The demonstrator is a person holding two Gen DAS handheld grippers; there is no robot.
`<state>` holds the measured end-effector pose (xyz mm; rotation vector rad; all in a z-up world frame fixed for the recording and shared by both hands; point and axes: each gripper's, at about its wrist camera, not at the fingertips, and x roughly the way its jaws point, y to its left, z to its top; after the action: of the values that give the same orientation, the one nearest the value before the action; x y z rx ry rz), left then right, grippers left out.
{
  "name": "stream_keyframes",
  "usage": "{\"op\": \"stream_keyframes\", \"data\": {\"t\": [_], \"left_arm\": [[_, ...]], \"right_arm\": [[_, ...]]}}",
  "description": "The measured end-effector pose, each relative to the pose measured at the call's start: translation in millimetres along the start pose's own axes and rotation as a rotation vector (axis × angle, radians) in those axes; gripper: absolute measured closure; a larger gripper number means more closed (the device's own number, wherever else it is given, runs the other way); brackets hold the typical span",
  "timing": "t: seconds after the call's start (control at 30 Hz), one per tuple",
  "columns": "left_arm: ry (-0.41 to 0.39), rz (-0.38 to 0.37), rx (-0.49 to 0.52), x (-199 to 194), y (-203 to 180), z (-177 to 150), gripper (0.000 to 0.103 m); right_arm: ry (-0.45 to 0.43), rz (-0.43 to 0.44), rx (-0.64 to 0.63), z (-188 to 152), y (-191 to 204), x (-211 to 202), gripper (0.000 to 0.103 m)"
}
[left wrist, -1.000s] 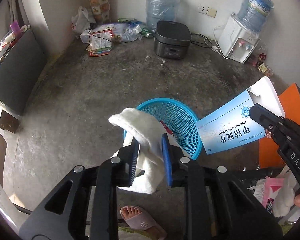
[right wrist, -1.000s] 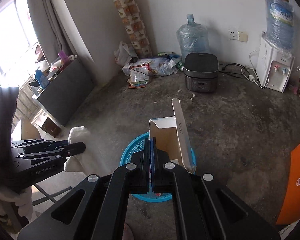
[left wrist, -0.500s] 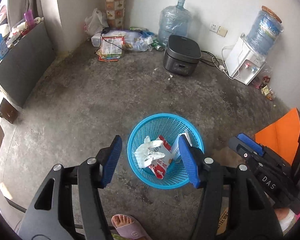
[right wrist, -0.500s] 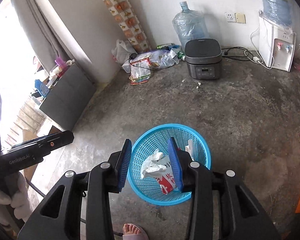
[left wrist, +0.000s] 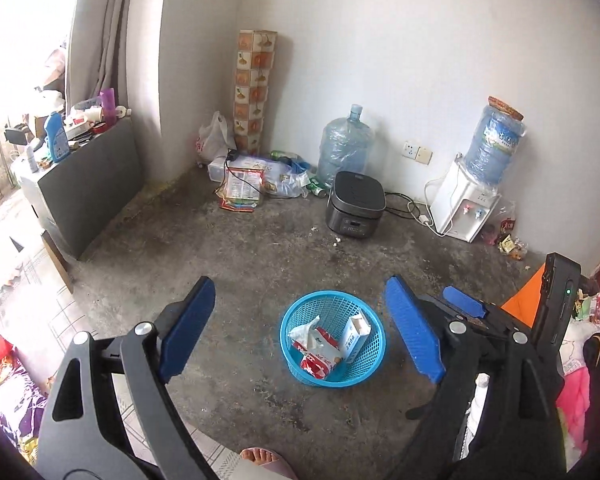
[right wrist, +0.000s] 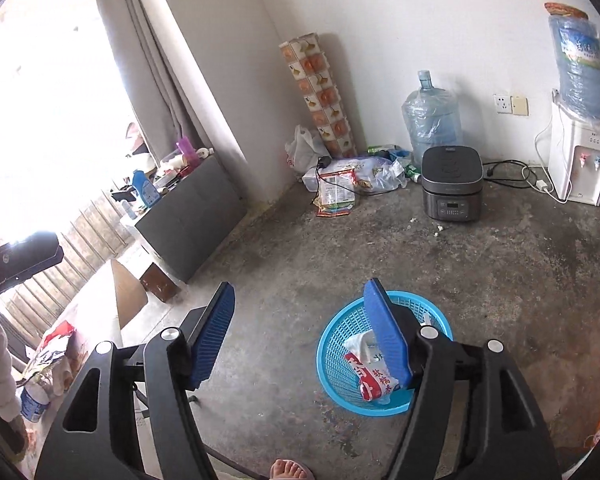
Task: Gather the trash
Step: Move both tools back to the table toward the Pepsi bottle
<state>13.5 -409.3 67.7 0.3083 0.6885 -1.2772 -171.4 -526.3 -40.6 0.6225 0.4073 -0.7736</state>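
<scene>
A blue mesh basket [left wrist: 370,372] stands on the concrete floor. In it lie a white crumpled tissue [left wrist: 305,331], a red-and-white packet [left wrist: 318,354] and a white-and-blue medicine box [left wrist: 354,338]. My left gripper [left wrist: 304,336] is wide open and empty, high above the basket. My right gripper [right wrist: 304,336] is wide open and empty; its right finger [right wrist: 386,336] covers part of the basket [right wrist: 336,364] and the packet [right wrist: 370,378]. The right gripper also shows at the right in the left wrist view [left wrist: 466,302].
A dark rice cooker [left wrist: 355,210], a water jug [left wrist: 345,148], a water dispenser [left wrist: 466,208] and a pile of bags [left wrist: 256,178] line the far wall. A grey cabinet [left wrist: 88,184] stands at left. An orange sheet [left wrist: 526,294] lies at right. A sandalled foot [left wrist: 262,460] is below.
Both grippers let go of the white tissue and the medicine box, which now lie in the basket. Both have opened wider and risen away from the basket.
</scene>
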Motion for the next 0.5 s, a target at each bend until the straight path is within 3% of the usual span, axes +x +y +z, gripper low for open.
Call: {"op": "stream_keyframes", "data": {"t": [0.2, 0.5], "left_arm": [[-0.122, 0.043, -0.084, -91, 33, -18, 0.011], [-0.222, 0.171, -0.165, -197, 80, -71, 0.01]], "right_arm": [[-0.078, 0.026, -0.104, -9, 58, -47, 0.017], [-0.131, 0.097, -0.251, -39, 139, -97, 0.008]]}}
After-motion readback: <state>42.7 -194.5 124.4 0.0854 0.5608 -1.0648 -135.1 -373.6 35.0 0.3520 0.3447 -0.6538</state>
